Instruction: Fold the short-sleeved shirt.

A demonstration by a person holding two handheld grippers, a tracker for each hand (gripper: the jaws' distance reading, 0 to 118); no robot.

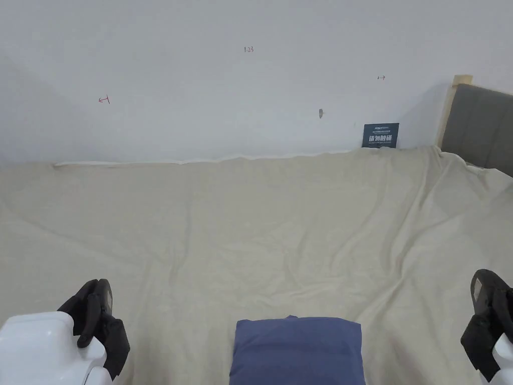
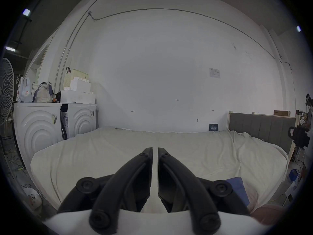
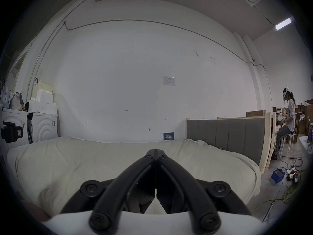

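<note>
Folded blue shirt [image 1: 297, 351] on cream sheet [image 1: 250, 225], left gripper [image 2: 155, 151] fingers slightly apart, right gripper [image 3: 155, 152] fingers pressed together, both empty

light: even, soft, dim corners | ceiling strip lights [image 3: 284, 23] | gripper views: fisheye, dark vignette, blurred bottom edge

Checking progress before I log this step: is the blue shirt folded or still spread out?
Folded. The blue shirt lies as a compact rectangle with straight edges on the cream sheet; no sleeves stick out. Neither gripper touches it.
</note>
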